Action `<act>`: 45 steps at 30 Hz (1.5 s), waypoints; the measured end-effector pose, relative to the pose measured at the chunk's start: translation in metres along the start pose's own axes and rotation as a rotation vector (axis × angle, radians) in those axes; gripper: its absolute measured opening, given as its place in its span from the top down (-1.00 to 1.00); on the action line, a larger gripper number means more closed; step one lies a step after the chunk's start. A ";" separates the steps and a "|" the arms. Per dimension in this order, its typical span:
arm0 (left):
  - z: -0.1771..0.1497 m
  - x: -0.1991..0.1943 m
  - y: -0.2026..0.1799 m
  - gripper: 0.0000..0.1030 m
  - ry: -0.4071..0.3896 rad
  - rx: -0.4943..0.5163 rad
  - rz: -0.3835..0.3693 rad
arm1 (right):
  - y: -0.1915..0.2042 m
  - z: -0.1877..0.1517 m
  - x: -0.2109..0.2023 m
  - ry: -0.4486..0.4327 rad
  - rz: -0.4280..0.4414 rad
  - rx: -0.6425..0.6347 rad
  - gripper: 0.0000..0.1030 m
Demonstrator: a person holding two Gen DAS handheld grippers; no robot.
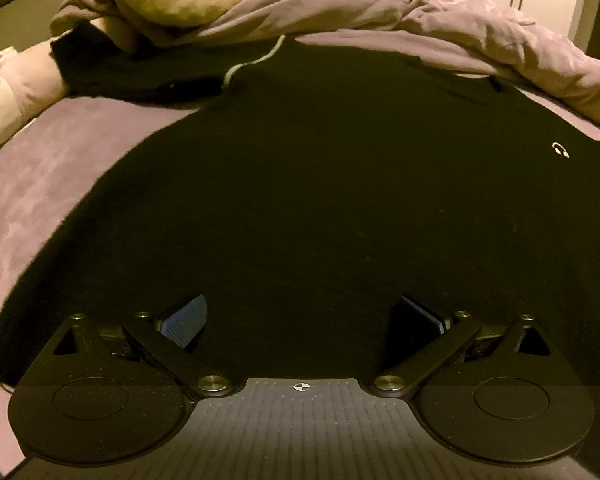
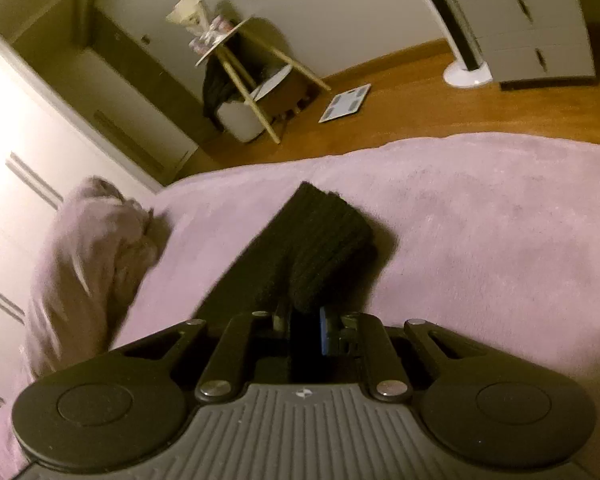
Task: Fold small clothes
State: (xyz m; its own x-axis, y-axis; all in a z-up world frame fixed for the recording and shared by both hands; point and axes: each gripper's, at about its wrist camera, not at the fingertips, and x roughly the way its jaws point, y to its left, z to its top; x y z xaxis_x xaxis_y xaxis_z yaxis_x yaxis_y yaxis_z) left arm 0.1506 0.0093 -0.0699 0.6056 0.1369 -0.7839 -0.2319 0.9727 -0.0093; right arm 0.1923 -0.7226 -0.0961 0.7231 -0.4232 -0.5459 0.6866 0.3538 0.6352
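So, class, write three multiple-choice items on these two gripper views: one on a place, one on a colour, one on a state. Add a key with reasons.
1. Where does the black garment lie?
A. On the wooden floor
B. Spread on the purple bed cover
C. Over the stool

2. What colour is the cloth in the right gripper?
A. Black
B. White
C. Red

3. How does the left gripper stand?
A. Shut on a sleeve
B. Open over the garment
C. Shut on the plush toy

Key: 1 B, purple cover shows around the garment; 2 A, a black ribbed cuff sticks out of it; 3 B, the fingers stand far apart.
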 end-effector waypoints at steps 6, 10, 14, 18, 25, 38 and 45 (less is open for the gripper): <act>0.001 -0.018 0.022 -1.00 -0.039 -0.018 -0.003 | 0.088 -0.014 -0.051 -0.087 0.099 -0.360 0.78; -0.001 -0.032 0.040 -1.00 -0.052 -0.038 -0.013 | 0.181 -0.057 -0.101 -0.129 0.256 -0.649 0.78; 0.000 -0.049 0.061 -1.00 -0.073 -0.065 -0.013 | 0.260 -0.135 -0.143 -0.115 0.402 -0.909 0.78; 0.003 -0.061 0.082 -1.00 -0.086 -0.095 -0.021 | 0.307 -0.232 -0.163 -0.065 0.468 -1.101 0.78; 0.003 -0.051 0.100 -1.00 -0.065 -0.049 -0.022 | 0.332 -0.376 -0.158 0.070 0.461 -1.243 0.77; 0.082 0.002 0.072 -1.00 -0.007 -0.013 -0.098 | 0.350 -0.477 -0.168 0.324 0.649 -1.212 0.04; 0.137 0.031 0.048 -1.00 0.106 -0.126 -0.270 | 0.293 -0.414 -0.202 0.402 0.484 -1.007 -0.36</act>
State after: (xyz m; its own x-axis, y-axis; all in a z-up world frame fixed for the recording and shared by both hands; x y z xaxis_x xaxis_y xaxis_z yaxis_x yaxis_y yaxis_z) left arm 0.2625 0.0860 -0.0101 0.5769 -0.1504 -0.8029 -0.1697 0.9394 -0.2979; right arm 0.2788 -0.1883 -0.0265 0.7725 0.1634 -0.6136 -0.0441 0.9778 0.2050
